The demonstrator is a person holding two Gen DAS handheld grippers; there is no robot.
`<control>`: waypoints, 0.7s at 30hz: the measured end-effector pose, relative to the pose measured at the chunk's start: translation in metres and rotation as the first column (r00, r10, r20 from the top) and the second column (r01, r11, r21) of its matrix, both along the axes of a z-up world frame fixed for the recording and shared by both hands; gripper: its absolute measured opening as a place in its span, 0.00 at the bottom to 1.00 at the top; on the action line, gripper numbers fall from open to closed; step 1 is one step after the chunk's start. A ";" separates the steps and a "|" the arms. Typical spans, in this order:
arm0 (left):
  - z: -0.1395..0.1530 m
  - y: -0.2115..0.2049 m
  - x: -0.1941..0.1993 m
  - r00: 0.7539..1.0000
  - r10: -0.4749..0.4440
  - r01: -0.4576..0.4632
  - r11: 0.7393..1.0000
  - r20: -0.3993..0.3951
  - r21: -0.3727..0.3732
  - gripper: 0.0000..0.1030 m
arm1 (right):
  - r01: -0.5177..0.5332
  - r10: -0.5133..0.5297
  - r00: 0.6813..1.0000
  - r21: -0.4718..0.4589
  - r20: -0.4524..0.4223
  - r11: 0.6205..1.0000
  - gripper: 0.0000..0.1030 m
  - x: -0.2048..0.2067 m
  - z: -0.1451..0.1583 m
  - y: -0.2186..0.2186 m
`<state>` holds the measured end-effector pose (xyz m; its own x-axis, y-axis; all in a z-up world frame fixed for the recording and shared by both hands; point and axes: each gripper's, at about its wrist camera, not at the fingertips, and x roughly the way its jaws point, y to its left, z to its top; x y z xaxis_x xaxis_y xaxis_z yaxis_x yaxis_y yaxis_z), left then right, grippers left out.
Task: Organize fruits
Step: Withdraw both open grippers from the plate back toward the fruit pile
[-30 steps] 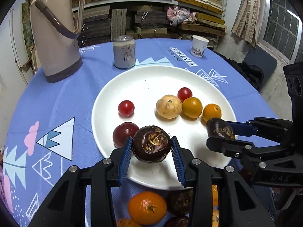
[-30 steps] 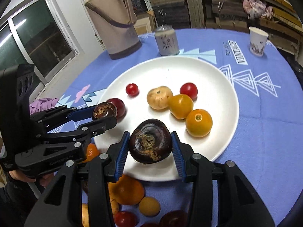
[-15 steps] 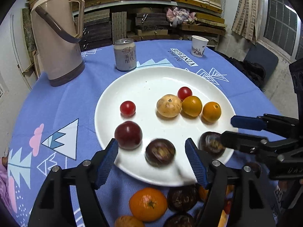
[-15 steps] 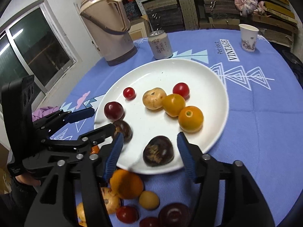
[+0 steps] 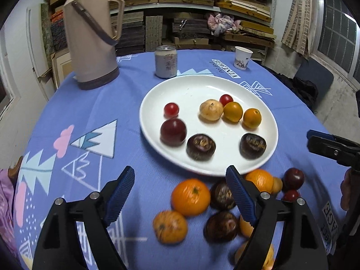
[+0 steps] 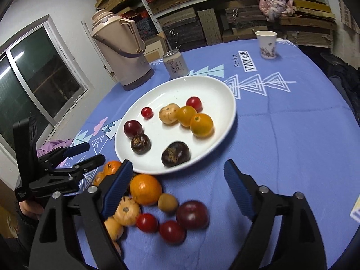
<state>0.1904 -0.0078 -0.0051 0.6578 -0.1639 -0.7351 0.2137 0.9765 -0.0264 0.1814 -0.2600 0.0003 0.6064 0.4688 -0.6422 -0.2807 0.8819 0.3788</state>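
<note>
Fruits sit in two groups on a round table (image 5: 67, 103) covered in blue cloth: eight on a white plate (image 5: 193, 90), the rest in a loose pile (image 5: 202, 204) on the cloth just in front of it. On the plate, left to right, are a cherry tomato (image 5: 171, 109) with a dark plum (image 5: 173, 132) beneath it, a brown chestnut-like fruit (image 5: 201, 146), a pale tan fruit (image 5: 210, 110), a second cherry tomato (image 5: 226, 100), two yellow-orange fruits (image 5: 233, 111) side by side, and another dark brown fruit (image 5: 253, 145) near the front rim. The left tongs (image 5: 180, 193) hang over the near pile, jaws opening wide, holding nothing. The right tongs (image 6: 177, 189) hover likewise above oranges, tomatoes and a plum, jaws opening, empty. Beyond the plate stand a tall flask (image 5: 92, 33), a drink can (image 5: 165, 61) and a paper cup (image 5: 242, 57). The risk from here, in my judgement: the piled fruits touch one another, so jaws closing on one may nudge round neighbours and set them rolling towards the table's edge.
</note>
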 end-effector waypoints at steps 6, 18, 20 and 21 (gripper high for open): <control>-0.004 0.013 -0.021 1.000 0.024 -0.024 1.000 -0.006 -0.003 0.82 | 0.018 -0.018 1.000 0.015 -0.014 1.000 0.91 -0.029 -0.007 -0.012; -0.035 0.030 -0.047 0.997 0.047 -0.046 0.999 -0.064 0.018 0.82 | 0.036 -0.031 0.999 -0.111 0.044 0.993 0.93 -0.074 -0.021 -0.007; -0.038 0.030 -0.045 0.996 0.038 -0.037 0.999 -0.079 0.012 0.82 | 0.049 -0.045 0.998 -0.143 0.034 0.989 0.93 -0.073 -0.026 -0.006; -0.039 0.030 -0.044 0.996 0.036 -0.036 0.999 -0.085 0.009 0.82 | 0.048 -0.044 0.999 -0.149 0.033 0.988 0.93 -0.073 -0.028 -0.005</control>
<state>0.1466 0.0222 -0.0444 0.5979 -0.1353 -0.7901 0.1757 0.9838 -0.0355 0.1086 -0.2652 -0.0274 0.6446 0.3396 -0.6850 -0.2474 0.9404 0.2335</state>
